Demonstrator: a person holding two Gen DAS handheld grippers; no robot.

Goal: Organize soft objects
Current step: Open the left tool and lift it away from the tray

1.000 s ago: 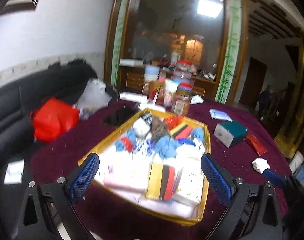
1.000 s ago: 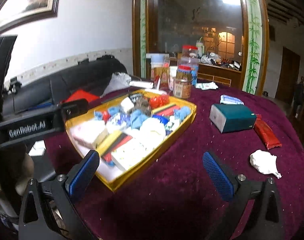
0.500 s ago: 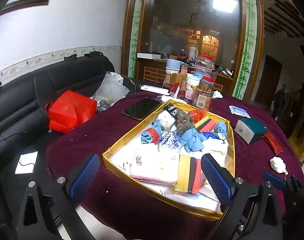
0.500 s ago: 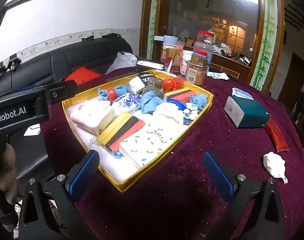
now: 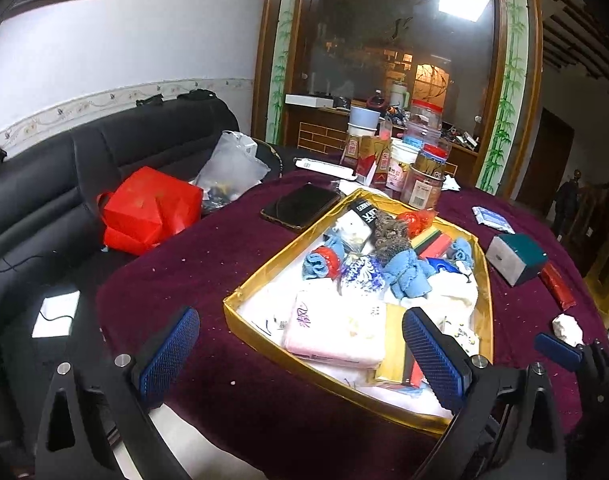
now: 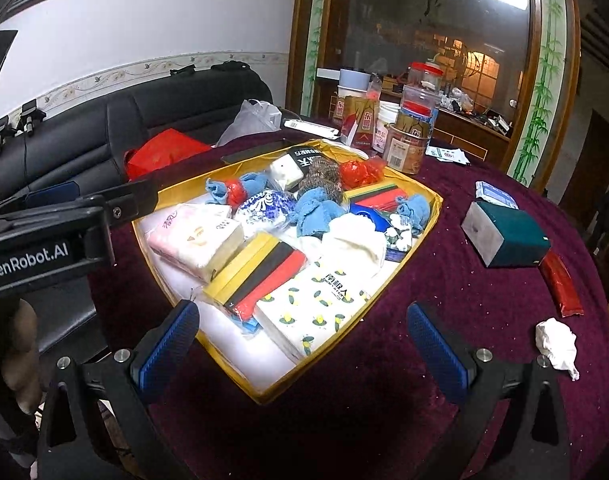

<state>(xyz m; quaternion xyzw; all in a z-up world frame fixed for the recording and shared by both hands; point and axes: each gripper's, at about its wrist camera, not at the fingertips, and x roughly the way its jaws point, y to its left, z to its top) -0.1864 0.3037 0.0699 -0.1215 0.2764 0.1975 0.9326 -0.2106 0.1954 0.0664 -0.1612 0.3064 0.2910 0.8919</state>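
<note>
Pink tissue pack (image 5: 336,330) lies in the gold tray (image 5: 260,280), at 12 o'clock from the left gripper (image 5: 300,354), long side across. Both grippers gape wide, holding nothing; right gripper (image 6: 302,346) is farther.

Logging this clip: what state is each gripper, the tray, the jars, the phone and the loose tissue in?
left gripper: open, empty, above the tray's near edge.
right gripper: open, empty, above the tray's near corner.
gold tray: open-topped, crowded with soft items.
pink tissue pack: sealed, lying flat in the tray.
red-lidded jars: lids on, upright.
phone: screen dark, flat on the cloth.
white tissue: crumpled, outside the tray.
</note>
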